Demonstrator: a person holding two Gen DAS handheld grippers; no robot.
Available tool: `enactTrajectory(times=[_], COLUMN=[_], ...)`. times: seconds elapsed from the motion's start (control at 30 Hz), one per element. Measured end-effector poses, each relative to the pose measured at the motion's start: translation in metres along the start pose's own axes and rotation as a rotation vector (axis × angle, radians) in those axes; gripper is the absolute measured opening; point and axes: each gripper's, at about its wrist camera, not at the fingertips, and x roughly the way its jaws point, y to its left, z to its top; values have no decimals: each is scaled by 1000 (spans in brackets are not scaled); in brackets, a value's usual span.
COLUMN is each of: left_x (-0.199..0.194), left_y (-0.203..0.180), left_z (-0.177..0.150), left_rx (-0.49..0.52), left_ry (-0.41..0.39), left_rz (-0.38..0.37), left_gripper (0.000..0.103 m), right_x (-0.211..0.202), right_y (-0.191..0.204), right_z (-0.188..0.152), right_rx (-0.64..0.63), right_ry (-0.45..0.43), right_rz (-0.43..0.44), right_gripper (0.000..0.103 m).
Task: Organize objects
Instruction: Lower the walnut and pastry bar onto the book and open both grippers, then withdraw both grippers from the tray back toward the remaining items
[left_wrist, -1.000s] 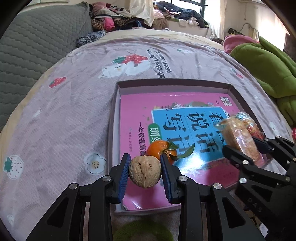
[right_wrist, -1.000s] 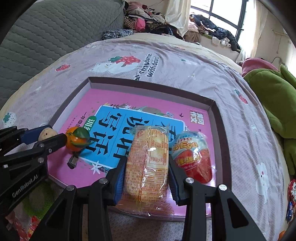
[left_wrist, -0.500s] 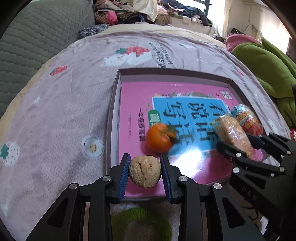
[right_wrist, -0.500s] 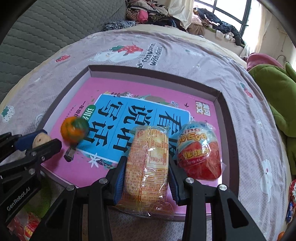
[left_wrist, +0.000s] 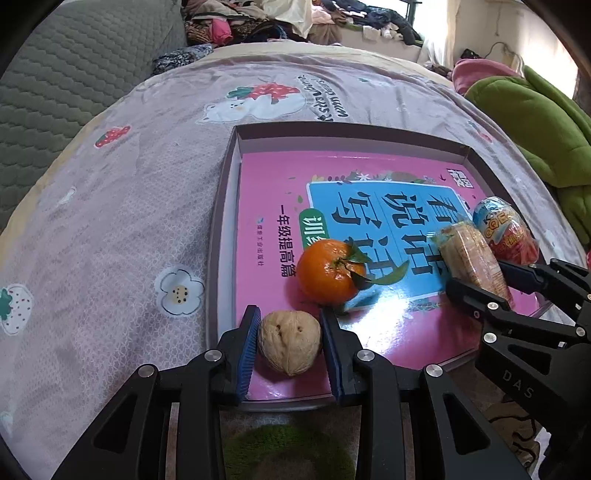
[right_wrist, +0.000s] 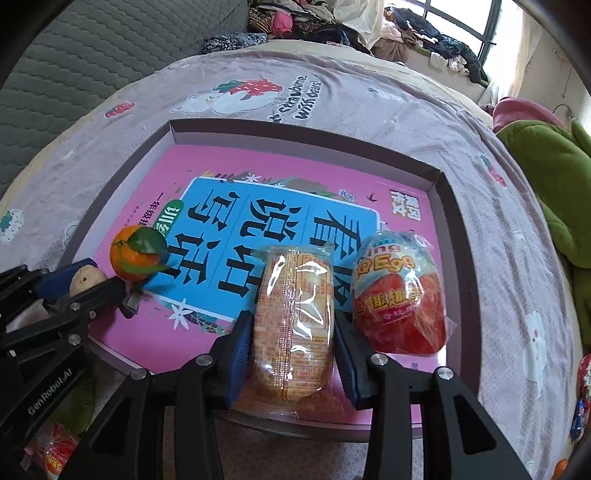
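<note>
My left gripper (left_wrist: 290, 334) is shut on a tan walnut (left_wrist: 290, 341), held over the near left corner of the pink book (left_wrist: 266, 206) that lies in a shallow grey tray (left_wrist: 221, 221). Just beyond the walnut an orange mandarin (left_wrist: 327, 271) with green leaves rests on the book. My right gripper (right_wrist: 293, 332) is shut on a clear-wrapped biscuit packet (right_wrist: 293, 321) at the tray's (right_wrist: 456, 258) near edge. Right beside the packet lies a wrapped egg-shaped snack (right_wrist: 399, 299). Each gripper shows in the other's view: the right gripper (left_wrist: 487, 280) and the left gripper (right_wrist: 83, 278).
The tray sits on a lilac bedspread (left_wrist: 110, 221) printed with strawberries. A grey quilted backrest (left_wrist: 55, 74) rises at the left, and a green plush heap (left_wrist: 535, 122) lies at the right. Clothes pile up at the back. Snack packets (right_wrist: 55, 452) lie below the bed edge.
The mandarin has rolled a little on the book, away from the walnut. Both grippers keep their holds and stay almost in place.
</note>
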Motion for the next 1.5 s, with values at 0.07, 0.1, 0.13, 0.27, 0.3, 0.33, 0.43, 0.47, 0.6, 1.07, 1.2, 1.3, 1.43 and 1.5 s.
enactTrajectory(times=[0.07, 0.1, 0.13, 0.27, 0.3, 0.33, 0.43, 0.47, 0.6, 1.07, 1.2, 1.3, 1.43, 1.5], left_x=[-3, -4, -6, -13, -15, -17, -22, -24, -35, -92, -119, -139, -164, -178], left_y=[1, 3, 4, 7, 8, 9, 10, 9, 11, 14, 12, 12, 15, 18], left_z=[3, 4, 6, 10, 11, 13, 15, 15, 17, 20, 20, 19, 15, 12], left_rx=[1, -1, -3, -2, -2, -6, -7, -1, -1, 8, 11, 16, 15, 11], left_ry=[0, 4, 5, 11, 7, 3, 14, 16, 7, -74, -131, -175, -222, -246], left_rz=[-2, -6, -12, -21, -23, -30, -41, -43, -51, -68, -46, -23, -20, -20], left_gripper=[34, 36, 37, 52, 52, 53, 56, 58, 59, 69, 69, 70, 71, 71], right_x=[-2, -4, -5, -11, -12, -14, -19, -21, -34, -91, -113, -131, -155, -167], right_y=[1, 0, -2, -5, -5, -6, -7, -8, -8, -8, -10, -13, -12, -9], right_z=[1, 1, 2, 4, 5, 5, 4, 4, 5, 6, 7, 6, 4, 3], right_rx=[-8, -1, 11, 29, 29, 32, 37, 40, 44, 49, 56, 75, 82, 80], right_ry=[-6, -8, -9, -18, -19, -21, -25, -27, -44, -120, -157, -191, -237, -262], right_rz=[-9, -3, 9, 22, 22, 23, 23, 24, 31, 40, 27, 34, 41, 36], right_gripper=[42, 42, 42, 45, 46, 46, 46, 46, 46, 52, 52, 53, 54, 55])
